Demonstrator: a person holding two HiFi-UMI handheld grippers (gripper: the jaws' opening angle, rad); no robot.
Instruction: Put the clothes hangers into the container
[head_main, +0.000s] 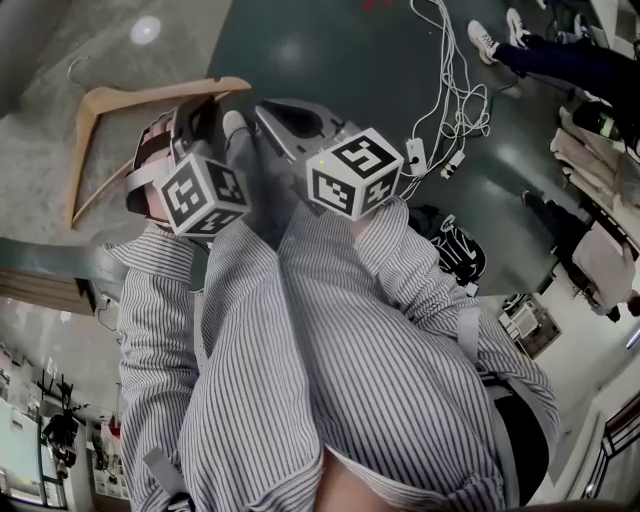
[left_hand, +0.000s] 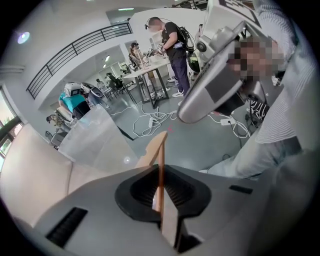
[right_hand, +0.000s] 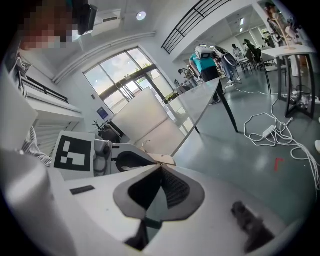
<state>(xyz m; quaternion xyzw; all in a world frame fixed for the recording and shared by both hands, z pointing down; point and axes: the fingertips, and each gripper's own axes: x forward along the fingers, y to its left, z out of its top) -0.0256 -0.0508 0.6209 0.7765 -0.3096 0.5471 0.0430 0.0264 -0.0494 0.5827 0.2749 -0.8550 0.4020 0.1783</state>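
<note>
I see a grey-and-white striped, long-sleeved shirt (head_main: 350, 360). The left gripper (left_hand: 161, 190) and right gripper (right_hand: 161, 185) are pale grey with black ribbed pads (left_hand: 179, 192). Each bears a white cube (head_main: 203, 195) with black square markers.

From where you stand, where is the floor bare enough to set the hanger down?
Bare dark floor lies between the wooden hanger and the white cables. Rightward it is crowded: cables, power strip, black bag, a person's shoes.

The glossy grey-green floor (head_main: 330, 50) carries a white power strip (head_main: 416, 157), with loose white cables (head_main: 452, 95) trailing away just beyond it. On the near side of the power strip lies a black bag (head_main: 455, 250) (white print on it, unreadable).
</note>
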